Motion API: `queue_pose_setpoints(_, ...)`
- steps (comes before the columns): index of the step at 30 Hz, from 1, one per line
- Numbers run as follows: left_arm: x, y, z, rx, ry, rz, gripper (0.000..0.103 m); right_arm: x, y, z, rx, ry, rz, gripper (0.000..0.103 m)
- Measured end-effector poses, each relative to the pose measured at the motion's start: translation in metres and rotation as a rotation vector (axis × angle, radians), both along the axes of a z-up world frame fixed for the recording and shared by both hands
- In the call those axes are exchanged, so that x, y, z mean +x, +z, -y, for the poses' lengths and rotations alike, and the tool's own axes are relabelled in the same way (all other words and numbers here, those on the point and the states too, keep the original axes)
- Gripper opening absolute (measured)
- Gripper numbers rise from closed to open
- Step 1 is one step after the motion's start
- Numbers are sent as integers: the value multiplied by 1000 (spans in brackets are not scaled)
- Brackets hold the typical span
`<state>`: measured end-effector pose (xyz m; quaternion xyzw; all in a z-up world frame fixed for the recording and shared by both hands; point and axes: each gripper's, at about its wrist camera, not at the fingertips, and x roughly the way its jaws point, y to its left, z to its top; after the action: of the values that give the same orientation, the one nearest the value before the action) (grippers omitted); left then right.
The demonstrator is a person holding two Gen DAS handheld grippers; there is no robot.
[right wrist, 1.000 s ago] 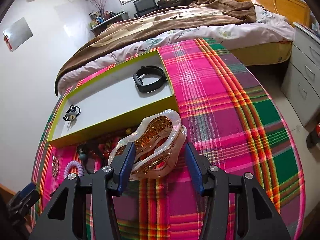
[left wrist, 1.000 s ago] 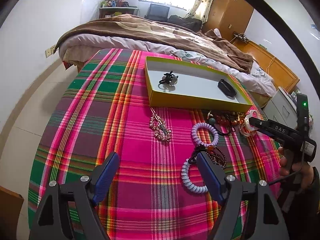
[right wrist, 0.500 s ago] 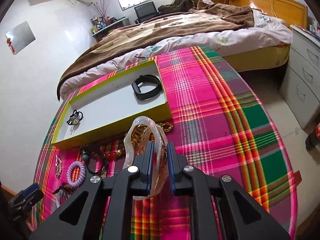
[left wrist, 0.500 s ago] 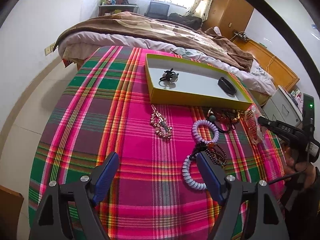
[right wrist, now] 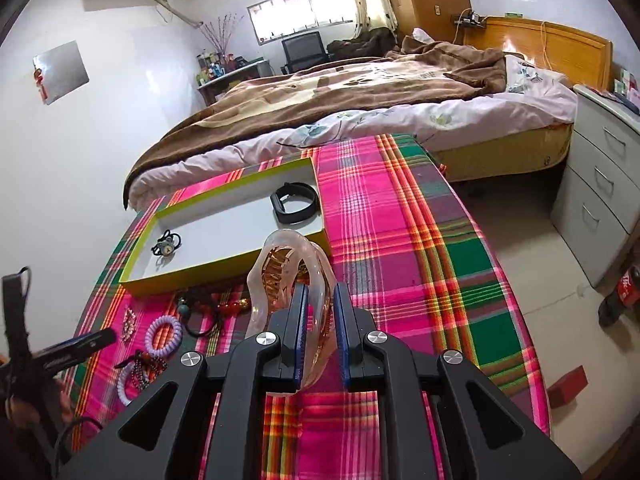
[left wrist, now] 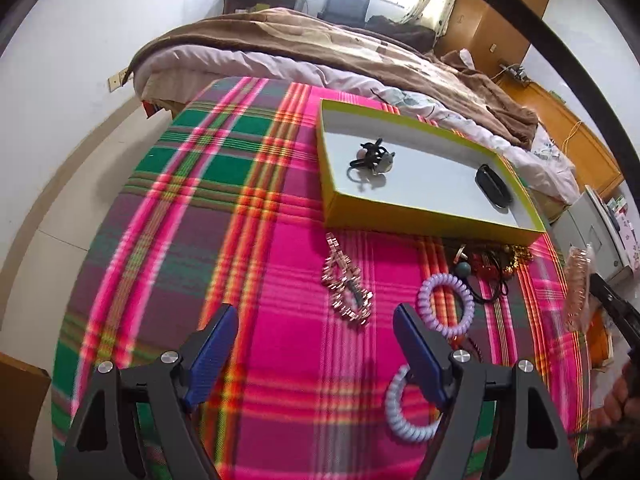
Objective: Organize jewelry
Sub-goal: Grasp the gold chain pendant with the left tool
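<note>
Right fingers [right wrist: 320, 322] clamped on clip [right wrist: 290, 276], left fingers [left wrist: 316, 350] open: carry level, release low inside tray [right wrist: 236, 262].

My right gripper [right wrist: 320, 332]: pads clamped on a translucent pink hair claw [right wrist: 288, 276], having just closed on it; the claw stands upright above the plaid cloth [right wrist: 400, 248]. Beyond it, a yellow-rimmed tray [right wrist: 192, 276] holding a black band [right wrist: 295, 203] at its far right end and a small black hair tie with a charm [right wrist: 166, 245] at its left. On the cloth near the tray: dark beads [right wrist: 224, 307], a purple coil tie [right wrist: 163, 335], a pale coil tie [right wrist: 127, 385], a gold clip [right wrist: 129, 321]. My left gripper [right wrist: 76, 347] at the left edge, state unclear. Behind: bed [right wrist: 360, 96], white drawers [right wrist: 600, 184].
</note>
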<state>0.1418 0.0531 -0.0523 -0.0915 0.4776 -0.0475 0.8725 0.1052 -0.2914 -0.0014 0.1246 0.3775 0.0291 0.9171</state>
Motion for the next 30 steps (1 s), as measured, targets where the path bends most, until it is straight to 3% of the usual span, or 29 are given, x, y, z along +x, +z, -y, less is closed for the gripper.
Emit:
queue_pose_setpoints(10, 19, -10, 23, 102, 9, -6, 78, -3, 1, 3, 4, 2, 9, 13)
queue_pose_setpoints(19, 19, -10, 30, 182, -6, 13, 57, -2, 1, -2, -4, 18, 17, 13)
queue_pose_setpoints(26, 19, -8, 30, 190, -19, 20, 30, -1, 2, -5, -4, 21, 20, 13)
queue_pose_setpoints(30, 18, -8, 28, 180, -23, 22, 28, -1, 3, -3, -3, 22, 22, 13)
